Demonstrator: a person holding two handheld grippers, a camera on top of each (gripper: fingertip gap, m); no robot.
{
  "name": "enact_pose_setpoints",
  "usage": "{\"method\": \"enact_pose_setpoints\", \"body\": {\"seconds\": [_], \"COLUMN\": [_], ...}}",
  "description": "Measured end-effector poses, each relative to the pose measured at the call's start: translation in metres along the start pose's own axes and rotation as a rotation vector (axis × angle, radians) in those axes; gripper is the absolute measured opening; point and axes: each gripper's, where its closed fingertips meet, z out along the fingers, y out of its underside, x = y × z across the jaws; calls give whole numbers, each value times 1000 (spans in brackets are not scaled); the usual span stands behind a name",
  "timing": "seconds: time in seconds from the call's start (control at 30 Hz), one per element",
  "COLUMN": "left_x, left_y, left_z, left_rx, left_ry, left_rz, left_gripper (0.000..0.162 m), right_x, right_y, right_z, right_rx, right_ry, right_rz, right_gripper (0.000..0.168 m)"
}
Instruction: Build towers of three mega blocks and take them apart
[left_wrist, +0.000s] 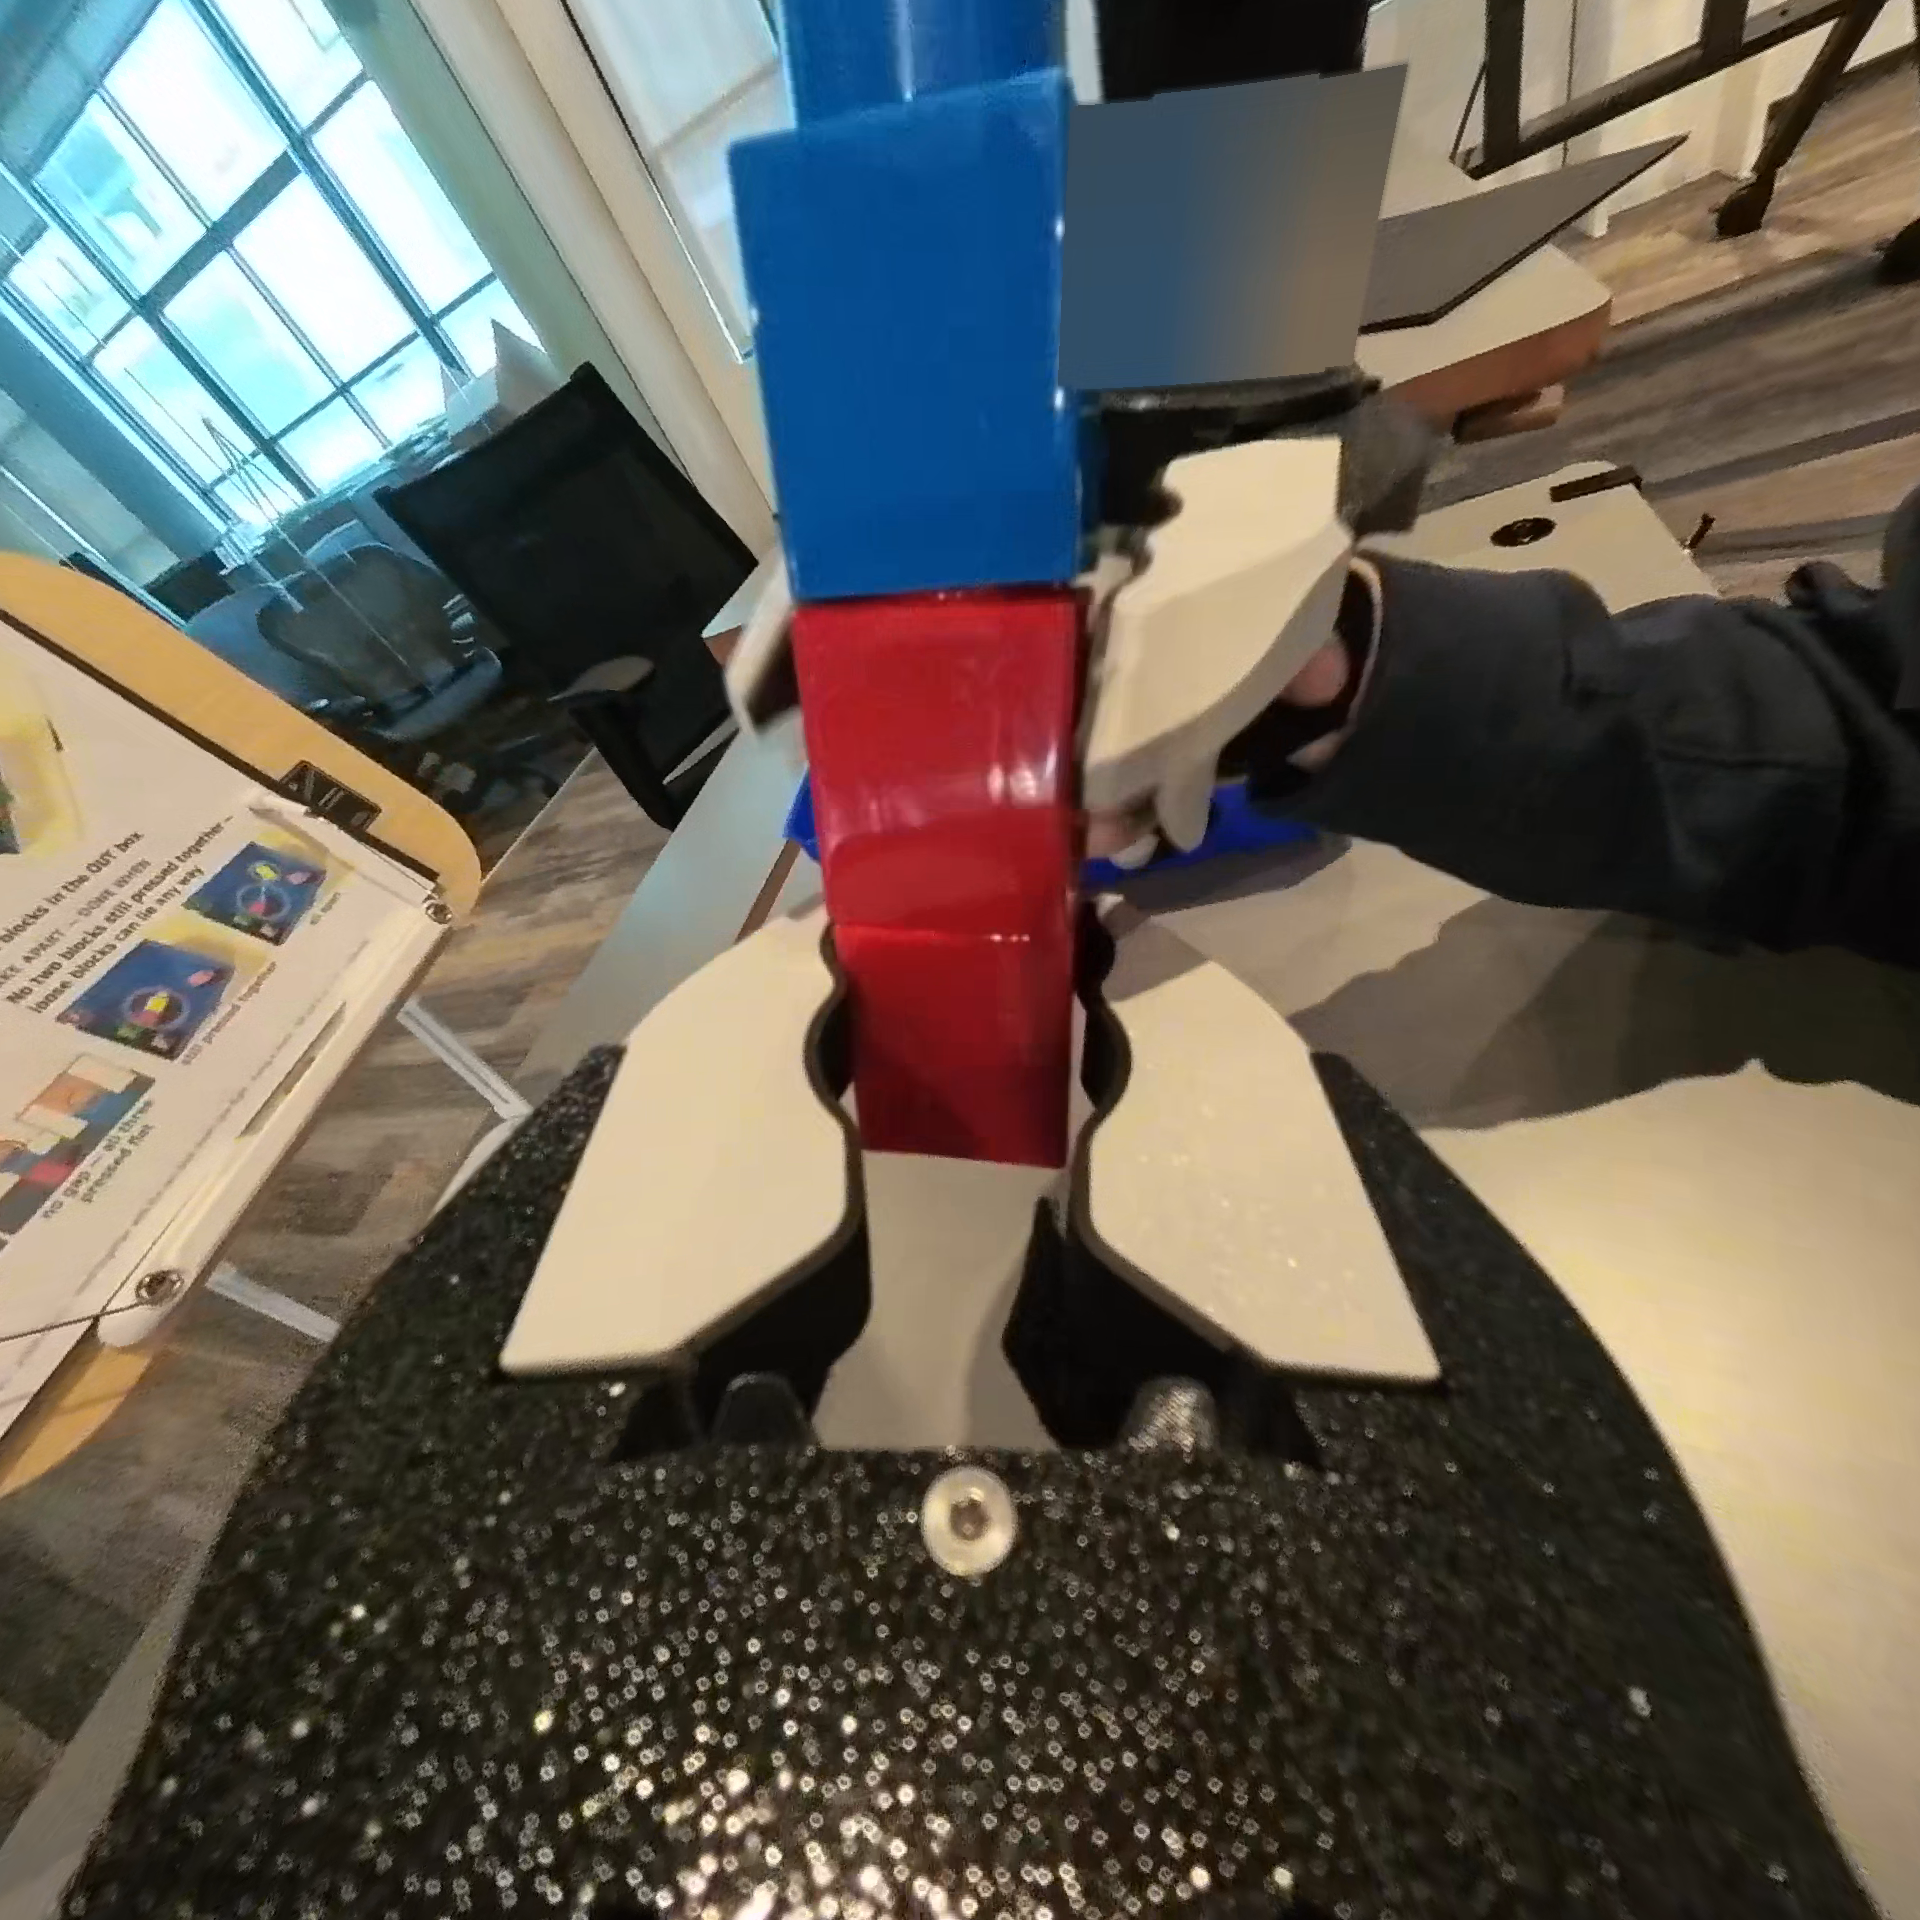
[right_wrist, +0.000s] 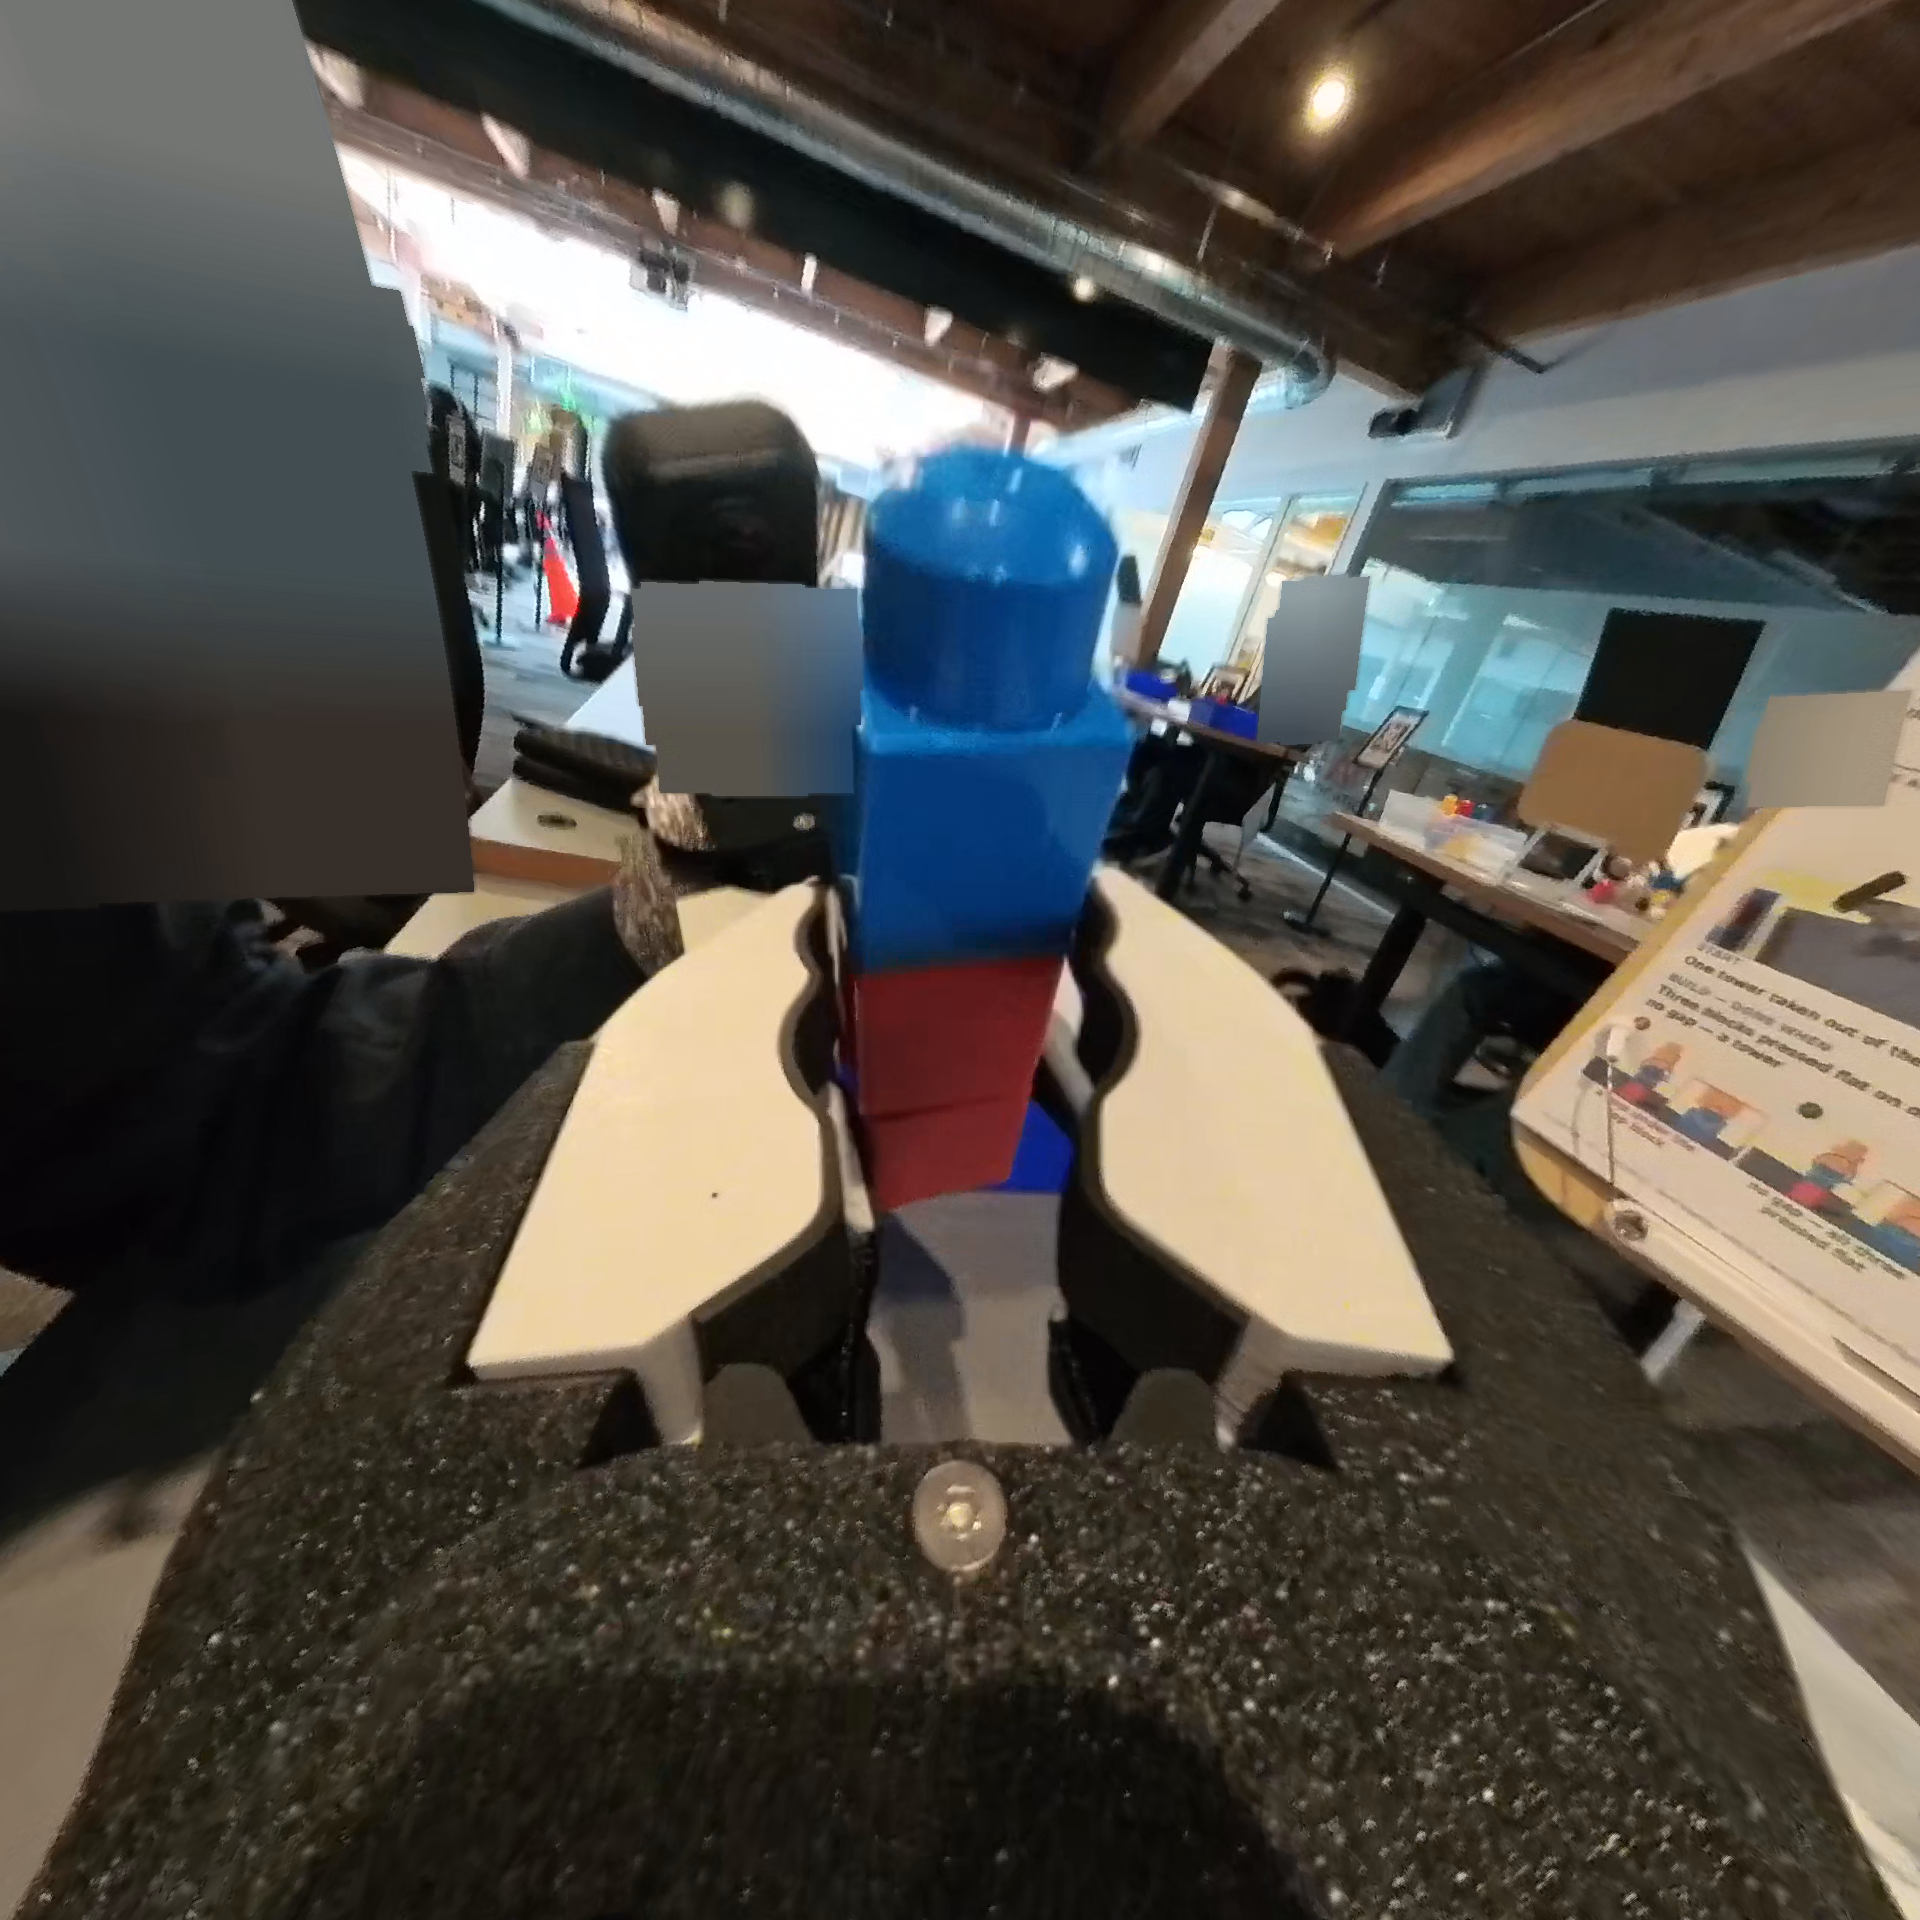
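Observation:
A tower of three blocks is held in the air: a blue block (left_wrist: 914, 364) on top, an upper red block (left_wrist: 935, 717) in the middle and a lower red block (left_wrist: 956, 1039) at the bottom. My left gripper (left_wrist: 961, 1023) is shut on the lower red block. My right gripper (right_wrist: 956, 987) comes in from the right of the left wrist view (left_wrist: 935, 655) and is shut on the upper red block (right_wrist: 945, 1029), just under its seam with the blue block (right_wrist: 987, 831). The lower red block (right_wrist: 935, 1143) shows below it.
A grey table (left_wrist: 1558, 1195) lies under the tower, with a blue bin (left_wrist: 1236, 831) on it behind the blocks. A dark sleeve (left_wrist: 1610, 748) reaches in from the right. An instruction board on a stand (left_wrist: 208, 935) is at the left, and it also shows in the right wrist view (right_wrist: 1714, 1091).

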Motion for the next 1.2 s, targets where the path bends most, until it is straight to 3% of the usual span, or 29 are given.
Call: {"method": "enact_pose_setpoints", "body": {"seconds": [0.1, 0.4, 0.47, 0.5, 0.6, 0.87, 0.97, 1.07, 1.2], "left_x": [-2, 1, -2, -1, 1, 2, 1, 2, -7], "left_y": [7, 7, -3, -5, -6, 6, 12, 18, 35], "left_z": [0, -1, -1, -1, -1, 5, 12, 22, 26], "left_rx": [-36, -34, 9, 19, 37, -44, -77, -79, -116], "left_ry": [-3, 4, -26, -24, -13, -1, 5, 18, 4], "left_rz": [5, 10, 0, 0, 26, 2, -48, -81, -141], "left_gripper": [40, 41, 65, 67, 44, 41, 40, 39, 38], "right_x": [2, 0, -2, -1, 1, 3, 3, 2, 16], "right_y": [-15, -17, -14, -12, -11, -12, -7, -1, -16], "right_z": [-10, -15, -13, -12, -12, -14, -14, -14, -24], "right_rx": [69, -2, -18, -24, -4, 0, -54, -136, -111], "right_ry": [-6, 35, 32, 31, 29, 30, 54, 117, 327], "right_rz": [35, -81, -92, -91, -65, -50, -161, -398, -756], "right_gripper": [56, 41, 40, 40, 40, 39, 39, 39, 38]}}
